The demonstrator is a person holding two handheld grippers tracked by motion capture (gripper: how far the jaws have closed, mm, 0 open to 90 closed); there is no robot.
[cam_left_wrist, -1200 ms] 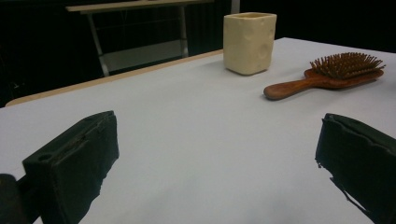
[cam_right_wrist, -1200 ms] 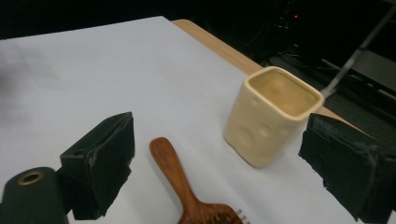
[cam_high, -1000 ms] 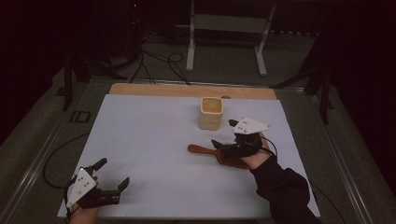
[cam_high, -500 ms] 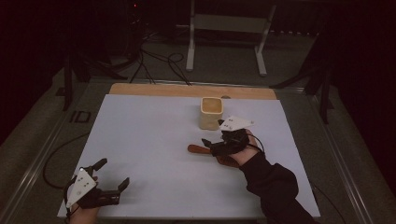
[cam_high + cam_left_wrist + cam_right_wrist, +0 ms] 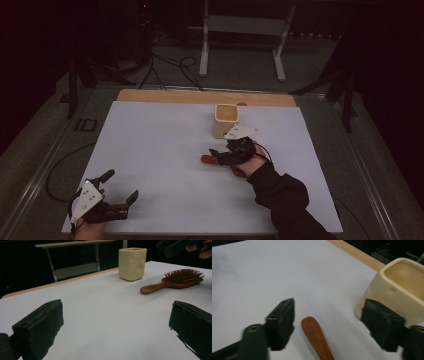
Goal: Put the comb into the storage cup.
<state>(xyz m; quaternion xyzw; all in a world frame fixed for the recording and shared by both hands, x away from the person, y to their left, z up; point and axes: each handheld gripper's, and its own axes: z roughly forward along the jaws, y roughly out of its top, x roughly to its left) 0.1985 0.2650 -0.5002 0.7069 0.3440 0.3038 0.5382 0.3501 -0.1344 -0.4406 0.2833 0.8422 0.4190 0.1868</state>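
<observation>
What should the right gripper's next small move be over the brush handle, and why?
Probably lower a little further and finish closing on the hairbrush handle. The right gripper straddles it; its jaws have just been closing, but gaps remain on both sides. The cream cup sits close by the far jaw, so keep clear.

Hairbrush [image 5: 175, 281]: reddish-brown wood, oval paddle head w/ dark bristles facing up, tapered round-ended handle [image 5: 315, 336]. Lies flat on white table [image 5: 160, 150], right of centre; in high view handle tip points to 9 o'clock. Cup [image 5: 226, 120] stands upright just beyond it at approx 12 o'clock: cream, squarish w/ rounded corners, dimpled sides, near but not touching brush.
</observation>
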